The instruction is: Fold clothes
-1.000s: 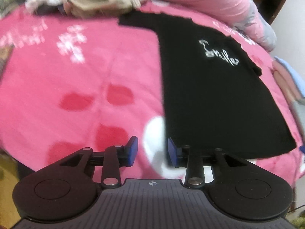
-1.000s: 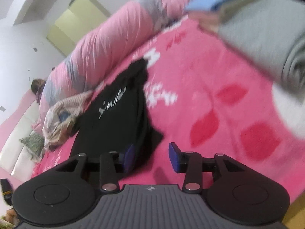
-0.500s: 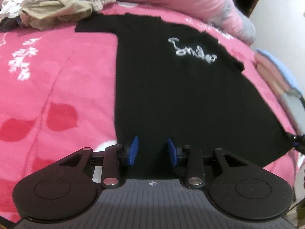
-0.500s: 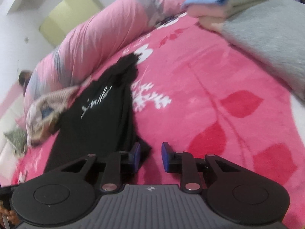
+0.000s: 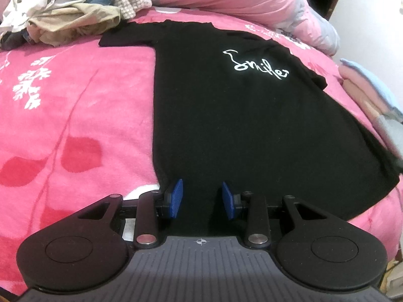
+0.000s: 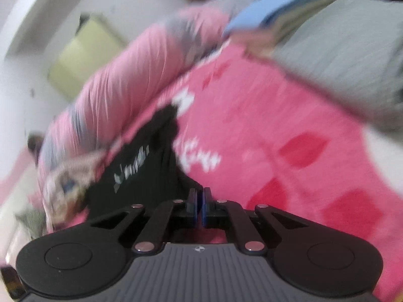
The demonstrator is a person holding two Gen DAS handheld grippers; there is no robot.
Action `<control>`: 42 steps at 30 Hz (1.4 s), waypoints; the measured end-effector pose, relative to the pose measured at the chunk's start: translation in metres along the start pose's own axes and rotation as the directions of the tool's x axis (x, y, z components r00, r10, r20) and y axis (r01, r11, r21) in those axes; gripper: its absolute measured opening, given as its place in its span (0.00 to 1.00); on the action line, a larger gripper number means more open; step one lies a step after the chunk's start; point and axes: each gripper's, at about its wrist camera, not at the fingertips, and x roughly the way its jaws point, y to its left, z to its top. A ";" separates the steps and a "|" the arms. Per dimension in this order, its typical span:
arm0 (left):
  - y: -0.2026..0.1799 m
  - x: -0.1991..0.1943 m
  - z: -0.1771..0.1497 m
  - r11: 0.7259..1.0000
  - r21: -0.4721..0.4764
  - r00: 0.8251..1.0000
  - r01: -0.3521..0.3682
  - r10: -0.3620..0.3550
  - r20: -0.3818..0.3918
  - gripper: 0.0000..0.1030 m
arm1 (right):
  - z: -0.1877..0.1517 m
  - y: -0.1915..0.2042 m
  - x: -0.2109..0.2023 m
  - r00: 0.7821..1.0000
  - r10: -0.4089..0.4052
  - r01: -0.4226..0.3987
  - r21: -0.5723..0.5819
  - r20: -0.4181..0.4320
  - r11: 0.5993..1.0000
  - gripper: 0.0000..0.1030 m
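A black T-shirt with white "Smile" lettering lies flat on the pink blanket, its hem towards me. My left gripper is open, with its blue pads straddling the hem near the shirt's left corner. The right wrist view is blurred. There the T-shirt runs away to the left, and my right gripper is shut at the shirt's near right corner. The black cloth reaches right into the closed pads.
A heap of unfolded clothes sits at the blanket's far left. A rolled pink quilt lies along the back. A stack of folded items rests on a grey blanket to the right.
My left gripper slid right from the bare blanket onto the shirt's hem and stayed open. My right gripper closed at the hem's right corner, and its view has swung and blurred.
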 end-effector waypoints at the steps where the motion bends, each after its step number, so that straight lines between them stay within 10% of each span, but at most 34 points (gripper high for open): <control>1: 0.000 0.001 0.000 1.000 0.004 1.000 -0.001 0.001 0.000 0.34 | 0.000 -0.003 -0.010 1.000 -0.001 0.000 0.021 0.020 1.000 0.03; 18: 0.003 0.001 0.002 0.999 0.040 1.000 0.012 -0.012 0.000 0.34 | -0.022 -0.039 -0.003 0.994 -0.104 0.108 0.147 -0.034 0.983 0.04; 26: 0.010 -0.021 0.009 1.000 0.003 0.999 0.027 -0.027 0.018 0.34 | -0.005 -0.021 -0.026 0.987 -0.160 0.161 0.036 -0.029 0.986 0.33; 42: -0.038 0.025 0.075 0.978 0.067 0.980 0.197 -0.199 0.019 0.35 | 0.036 0.054 0.010 0.993 -0.120 0.117 -0.270 0.005 0.956 0.33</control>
